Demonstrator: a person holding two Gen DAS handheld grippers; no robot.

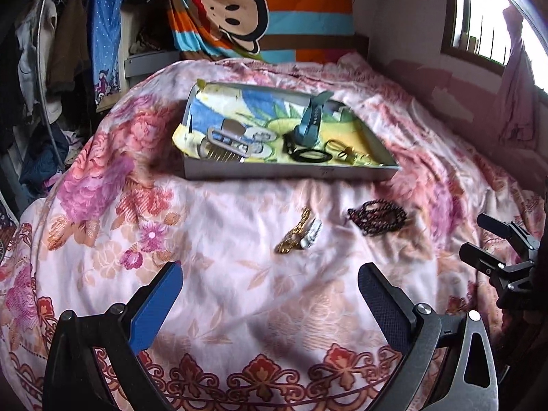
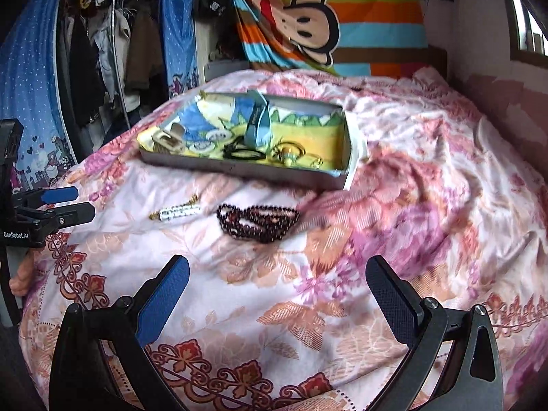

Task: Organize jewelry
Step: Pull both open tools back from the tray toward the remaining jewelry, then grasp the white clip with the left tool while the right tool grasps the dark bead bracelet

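My right claw [image 2: 277, 294] hangs released. The dark red beaded bracelet [image 2: 258, 221] lies at twelve o'clock on the floral bedspread [image 2: 428, 239]; I'd pinch its bunched strands together, then lift toward the shallow grey tray [image 2: 239, 167].

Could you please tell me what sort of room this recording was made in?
Most likely a bedroom: a bed with a floral bedspread, clothes hanging on a rack beside it, and a cartoon monkey blanket hung at its head.
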